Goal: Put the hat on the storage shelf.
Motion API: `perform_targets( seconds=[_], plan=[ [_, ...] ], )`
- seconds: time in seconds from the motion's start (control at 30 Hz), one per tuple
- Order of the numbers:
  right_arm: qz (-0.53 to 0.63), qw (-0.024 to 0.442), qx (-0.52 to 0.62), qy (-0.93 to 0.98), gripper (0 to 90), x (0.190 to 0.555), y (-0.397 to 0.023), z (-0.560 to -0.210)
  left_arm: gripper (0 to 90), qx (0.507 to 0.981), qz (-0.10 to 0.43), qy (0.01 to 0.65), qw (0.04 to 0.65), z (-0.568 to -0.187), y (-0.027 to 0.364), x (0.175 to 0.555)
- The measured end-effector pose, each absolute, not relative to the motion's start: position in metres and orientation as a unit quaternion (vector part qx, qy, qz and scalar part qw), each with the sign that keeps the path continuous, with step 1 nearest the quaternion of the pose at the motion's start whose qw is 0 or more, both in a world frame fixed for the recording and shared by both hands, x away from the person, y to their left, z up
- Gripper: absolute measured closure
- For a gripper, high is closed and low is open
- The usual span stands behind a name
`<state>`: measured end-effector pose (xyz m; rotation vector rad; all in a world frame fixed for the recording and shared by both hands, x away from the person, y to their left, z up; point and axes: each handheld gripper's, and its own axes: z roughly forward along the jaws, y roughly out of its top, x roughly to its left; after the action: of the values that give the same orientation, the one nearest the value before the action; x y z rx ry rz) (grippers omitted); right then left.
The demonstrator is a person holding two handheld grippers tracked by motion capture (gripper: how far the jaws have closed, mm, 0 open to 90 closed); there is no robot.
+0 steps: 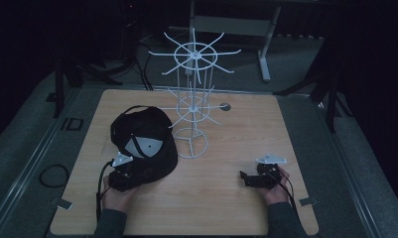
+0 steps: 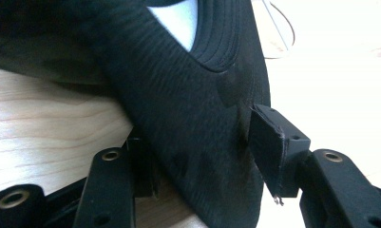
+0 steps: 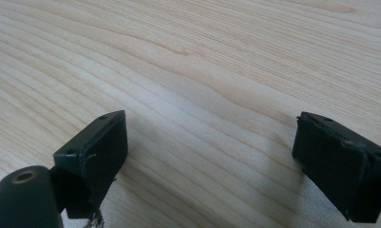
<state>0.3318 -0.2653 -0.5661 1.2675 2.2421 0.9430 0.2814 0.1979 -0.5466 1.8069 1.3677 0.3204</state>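
A black cap (image 1: 144, 141) with a white patch lies at the left of the wooden table (image 1: 246, 129), brim toward the person. My left gripper (image 1: 132, 171) is at the cap's near edge. In the left gripper view the cap's brim (image 2: 188, 95) runs slanting between my left gripper's (image 2: 204, 156) jaws. One pad is tucked under the brim and the other stands beside its edge, not clamped. My right gripper (image 1: 245, 177) rests low over bare wood at the right. Its jaws stand wide apart, with nothing between them in the right gripper view (image 3: 209, 142).
A white wire rack (image 1: 192, 99) with two tiers of spoked hooks stands at the middle back, its ring base close to the cap's right side. A small round hole (image 1: 225, 106) sits behind it. A cable loop (image 1: 52, 176) lies left of the table.
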Motion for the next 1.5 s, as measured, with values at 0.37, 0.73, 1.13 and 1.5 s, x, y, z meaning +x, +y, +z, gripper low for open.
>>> perform_targets(
  seconds=[0.37,0.73,1.13,1.5],
  plan=[
    [0.337,0.197,0.453,0.801,11.3,0.332,-0.265,-0.566,57.1,0.719,0.116,0.538,0.424,-0.549,0.192,0.284],
    [0.337,0.197,0.453,0.802,11.3,0.332,-0.265,-0.566,67.5,0.717,0.124,0.529,0.437,-0.539,0.188,0.284],
    [0.337,0.197,0.453,0.802,11.3,0.332,-0.265,-0.566,76.7,0.699,0.093,0.532,0.468,-0.534,0.187,0.284],
    [0.337,0.197,0.453,0.802,11.2,0.332,-0.265,-0.566,86.7,0.678,0.117,0.542,0.482,-0.521,0.195,0.278]
  ],
)
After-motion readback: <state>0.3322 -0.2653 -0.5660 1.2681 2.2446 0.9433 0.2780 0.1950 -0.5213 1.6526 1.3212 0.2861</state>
